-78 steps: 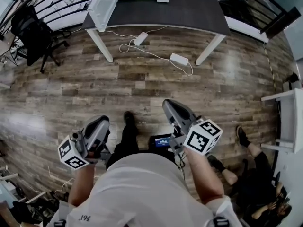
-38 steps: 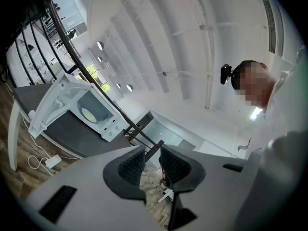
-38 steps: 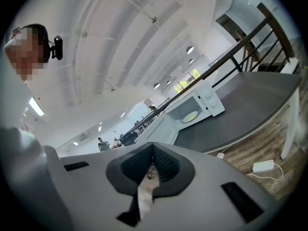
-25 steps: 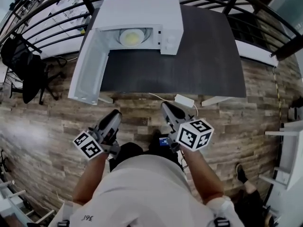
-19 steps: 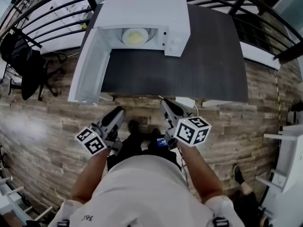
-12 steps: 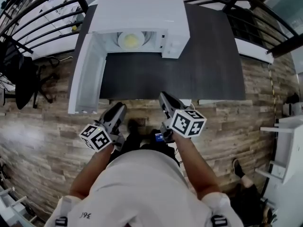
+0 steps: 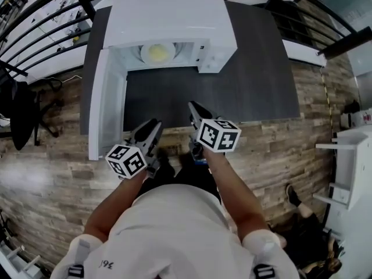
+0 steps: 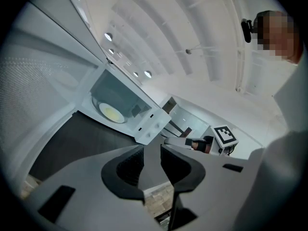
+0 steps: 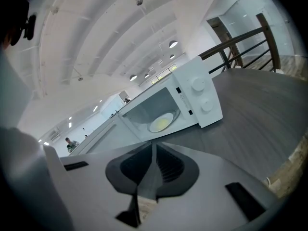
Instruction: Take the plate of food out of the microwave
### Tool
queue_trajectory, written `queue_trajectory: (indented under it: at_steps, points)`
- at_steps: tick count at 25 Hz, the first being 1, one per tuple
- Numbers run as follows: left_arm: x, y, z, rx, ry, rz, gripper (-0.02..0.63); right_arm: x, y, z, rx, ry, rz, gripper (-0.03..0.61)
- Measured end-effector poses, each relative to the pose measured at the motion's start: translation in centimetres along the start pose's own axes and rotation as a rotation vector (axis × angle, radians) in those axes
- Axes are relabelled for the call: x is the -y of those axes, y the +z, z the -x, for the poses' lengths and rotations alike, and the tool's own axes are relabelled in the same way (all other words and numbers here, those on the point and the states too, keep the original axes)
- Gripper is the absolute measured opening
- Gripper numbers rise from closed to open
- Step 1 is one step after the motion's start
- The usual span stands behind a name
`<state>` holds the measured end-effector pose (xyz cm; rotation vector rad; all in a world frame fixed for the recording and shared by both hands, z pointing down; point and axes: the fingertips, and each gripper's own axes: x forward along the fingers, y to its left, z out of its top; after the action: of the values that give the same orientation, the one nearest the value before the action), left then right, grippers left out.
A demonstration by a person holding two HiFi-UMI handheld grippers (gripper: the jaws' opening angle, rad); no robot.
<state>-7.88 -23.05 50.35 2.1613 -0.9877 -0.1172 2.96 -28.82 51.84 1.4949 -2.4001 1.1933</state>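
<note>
A white microwave [image 7: 168,16] stands at the back of a dark table [image 7: 250,68], its door [image 7: 104,109] swung open to the left. Inside sits a plate of yellow food [image 7: 157,52], which also shows as the plate [image 8: 111,112] in the left gripper view and the plate [image 9: 161,123] in the right one. My left gripper [image 7: 154,125] hovers at the table's front edge, well short of the microwave, its jaws a narrow gap apart [image 8: 152,148] and empty. My right gripper [image 7: 192,106] reaches a little over the table, shut on nothing [image 9: 154,146].
A black railing [image 7: 52,4] runs behind the table. A dark office chair [image 7: 14,106] stands at the left and a white shelf unit [image 7: 349,156] at the right. Someone's shoe [image 7: 292,195] rests on the wood floor at the lower right.
I have walked up to the table: the microwave and table have come much nearer, and both grippers have gone from over the floor to the table's front edge.
</note>
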Motion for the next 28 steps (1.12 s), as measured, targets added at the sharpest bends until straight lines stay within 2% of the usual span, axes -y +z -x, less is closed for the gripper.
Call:
queue_trajectory:
  at_steps: [9,14,23,28]
  points:
    - [-3.9,1.5,-4.1,0.025,0.102,0.013,0.097,2.5,3.1,-9.2,-0.059,-0.003,0.021,0.04]
    - [-6.1,2.1,-6.1,0.033,0.153,0.045,0.097,3.7,3.6,-13.7,-0.108,-0.003,0.021,0.057]
    - [-7.1,2.0,-8.8,0.014,0.184,0.079,0.097,5.5,5.0,-19.8,-0.114,0.042,-0.145,0.08]
    - [-7.9,2.1,-9.4,0.002,0.196,0.092,0.097,5.8,5.5,-21.7,-0.101,0.053,-0.278,0.08]
